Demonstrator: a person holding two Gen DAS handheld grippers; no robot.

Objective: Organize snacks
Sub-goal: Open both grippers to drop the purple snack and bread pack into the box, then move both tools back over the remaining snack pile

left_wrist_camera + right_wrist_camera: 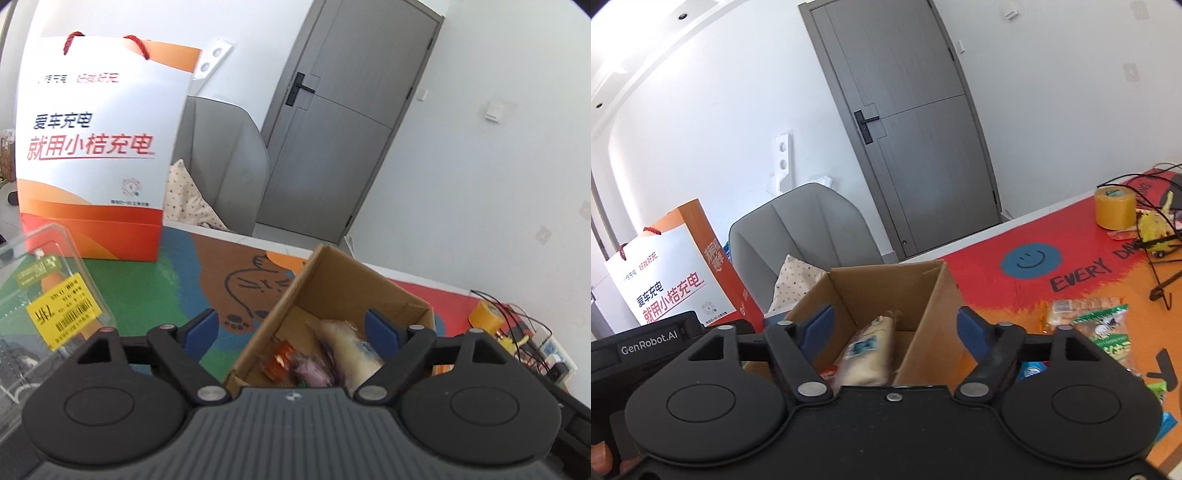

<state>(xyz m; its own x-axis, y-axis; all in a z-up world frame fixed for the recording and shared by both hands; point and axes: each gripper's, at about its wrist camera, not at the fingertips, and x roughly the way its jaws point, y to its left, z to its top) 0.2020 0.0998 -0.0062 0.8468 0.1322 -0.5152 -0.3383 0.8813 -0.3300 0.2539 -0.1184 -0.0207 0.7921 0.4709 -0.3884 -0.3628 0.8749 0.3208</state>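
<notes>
Both hand-held grippers hover over the open cardboard box (pixel 334 295) on the worktop (pixel 177 280), and neither holds anything. The left hand-held gripper (pixel 291 330) has its blue pads spread wide with nothing between them but the view down into the box; the right hand-held gripper (pixel 895 326) is spread the same way, empty.

Inside the box lies a long pale snack packet (pixel 349 349) with a small blue label I can't read. The left wrist view also shows an orange-wrapped snack (pixel 281 363) and a purplish one (pixel 312 371) beside it, both partly cut off by the gripper body; the right wrist view hides these almost entirely.

Only the left view catches the clear plastic container (pixel 48 295) at the near left, its yellow price sticker upside down and too blurred to read beyond a large number. Only the right view shows the loose snack packets (pixel 1097 321) on the worktop to the right of the box, one green and white, their print illegible, and further off a roll of yellow tape (pixel 1115 206) among black cables.

The white and orange paper bag (pixel 96 147) stands at the far left, printed "爱车充电" and "就用小桔充电". The mat reads "EVERY DA…", the rest covered. "GenRobot.AI" shows on a black device (pixel 646 347) at the left edge, with fingertips (pixel 602 458) just visible below.
</notes>
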